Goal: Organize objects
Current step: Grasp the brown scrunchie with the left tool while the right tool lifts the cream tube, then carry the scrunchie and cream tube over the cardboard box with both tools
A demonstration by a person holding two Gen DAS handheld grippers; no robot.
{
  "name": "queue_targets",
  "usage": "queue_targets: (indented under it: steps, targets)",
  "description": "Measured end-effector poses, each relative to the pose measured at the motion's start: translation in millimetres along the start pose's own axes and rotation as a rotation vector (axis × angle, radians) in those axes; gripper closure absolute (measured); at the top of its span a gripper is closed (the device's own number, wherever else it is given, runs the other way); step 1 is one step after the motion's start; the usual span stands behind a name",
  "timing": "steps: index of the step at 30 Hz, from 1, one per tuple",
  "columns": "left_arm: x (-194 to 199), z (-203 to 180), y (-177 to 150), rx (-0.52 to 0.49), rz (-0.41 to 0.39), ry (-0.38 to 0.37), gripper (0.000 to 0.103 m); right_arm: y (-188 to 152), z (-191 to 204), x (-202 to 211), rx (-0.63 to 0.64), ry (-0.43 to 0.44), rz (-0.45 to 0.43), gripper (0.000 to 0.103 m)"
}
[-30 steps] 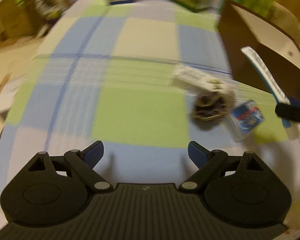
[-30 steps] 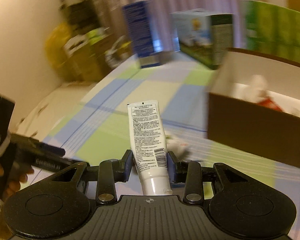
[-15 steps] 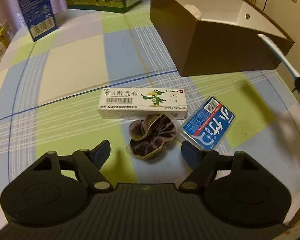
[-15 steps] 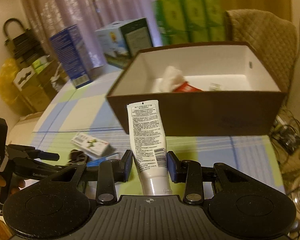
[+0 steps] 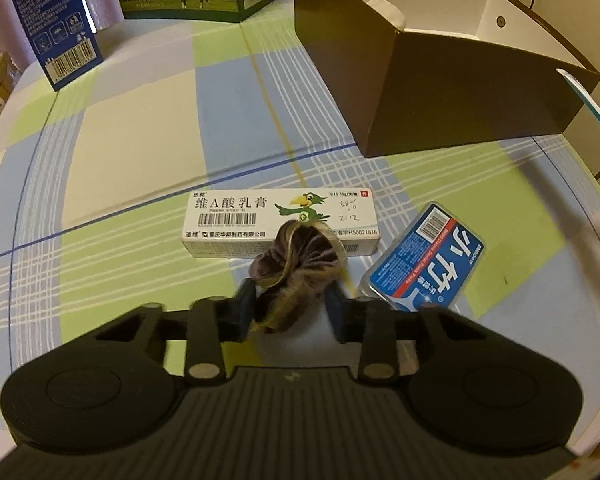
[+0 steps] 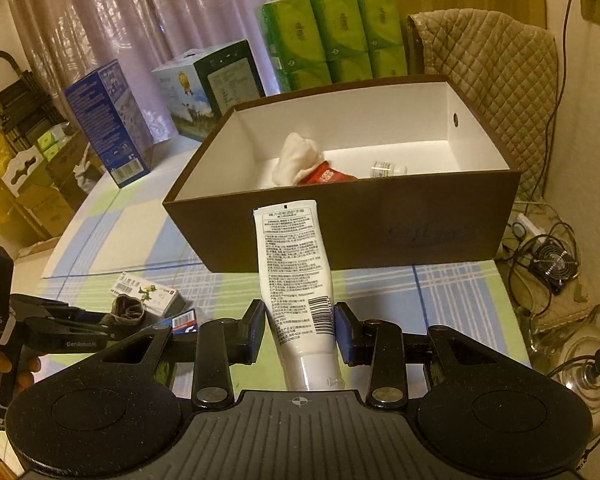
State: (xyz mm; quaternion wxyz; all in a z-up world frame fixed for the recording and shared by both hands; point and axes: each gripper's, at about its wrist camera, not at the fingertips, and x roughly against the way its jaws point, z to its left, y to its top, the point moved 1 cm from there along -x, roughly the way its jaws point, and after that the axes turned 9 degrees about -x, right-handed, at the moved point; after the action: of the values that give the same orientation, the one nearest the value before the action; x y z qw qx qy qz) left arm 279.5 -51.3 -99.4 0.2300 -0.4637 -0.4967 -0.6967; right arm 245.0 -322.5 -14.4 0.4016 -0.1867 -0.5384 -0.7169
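Scrunchie (image 5: 296, 268) pinched between the fingers of the left gripper (image 5: 291, 308) above the checked surface (image 5: 140, 152), white tube (image 6: 298, 288) clamped in the right gripper (image 6: 300, 330) before the brown box (image 6: 380, 216), ointment carton (image 5: 280, 220) and blue case (image 5: 424, 264) laid just beside the scrunchie.

Brown velvet scrunchie (image 5: 296, 264) sits just before the white ointment carton (image 5: 280, 220); blue plastic floss case (image 5: 424, 268) right of both; open brown cardboard box (image 5: 452, 108) behind, toward the surface's (image 5: 140, 140) far right corner.
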Motion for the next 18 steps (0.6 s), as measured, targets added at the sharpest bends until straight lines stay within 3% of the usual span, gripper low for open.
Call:
queue_targets:
  steps: [6,18]
  targets:
    - [11.9,5.1,-5.1,0.052,-0.009,0.007,0.095,4.0,-0.7,0.4,0.001,0.006,-0.011,0.069]
    - [75.2,6.5,1.1,0.154,-0.114,0.009,0.096,12.1,0.2,8.0,0.003,0.029,-0.046,0.069]
